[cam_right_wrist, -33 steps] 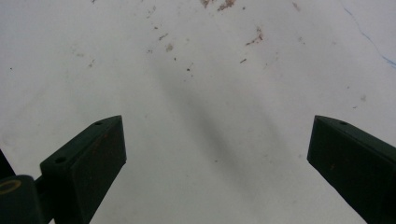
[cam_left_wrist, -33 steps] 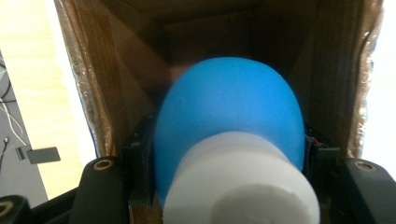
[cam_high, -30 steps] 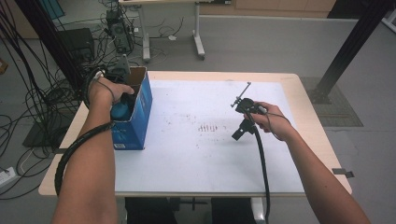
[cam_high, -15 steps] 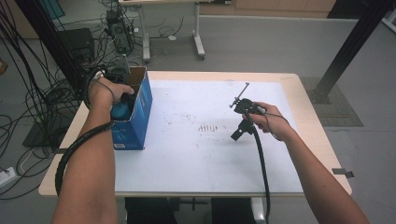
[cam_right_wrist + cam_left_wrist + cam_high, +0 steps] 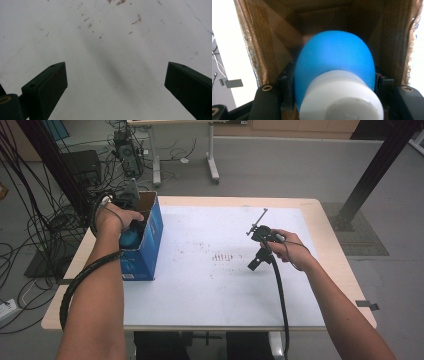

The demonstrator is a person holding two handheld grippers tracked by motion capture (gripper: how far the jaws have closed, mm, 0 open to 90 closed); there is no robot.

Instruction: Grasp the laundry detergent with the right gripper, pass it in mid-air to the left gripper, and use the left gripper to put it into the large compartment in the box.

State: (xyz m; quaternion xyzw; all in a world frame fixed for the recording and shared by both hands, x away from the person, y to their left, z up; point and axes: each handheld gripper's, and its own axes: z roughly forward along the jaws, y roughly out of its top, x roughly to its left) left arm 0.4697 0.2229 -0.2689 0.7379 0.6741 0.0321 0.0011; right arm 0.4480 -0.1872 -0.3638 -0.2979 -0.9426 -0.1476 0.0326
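A blue bottle [image 5: 334, 57] with a white cap [image 5: 342, 97] hangs neck-up towards the camera inside an open cardboard box [image 5: 274, 45]. My left gripper [image 5: 334, 80] is shut on the bottle's sides. In the high view the box [image 5: 147, 250] is blue outside and stands at the table's left edge, with the left hand reaching into its top and the bottle [image 5: 131, 238] showing below the hand. My right gripper [image 5: 255, 262] hovers over the white table right of centre. Its jaws [image 5: 116, 82] are open wide with nothing between them.
The white tabletop [image 5: 210, 290] carries faint brown stains near the middle. A thick black cable [image 5: 281, 300] trails from the right gripper toward the front edge. Cables and equipment [image 5: 125, 150] lie on the floor beyond the table's far left.
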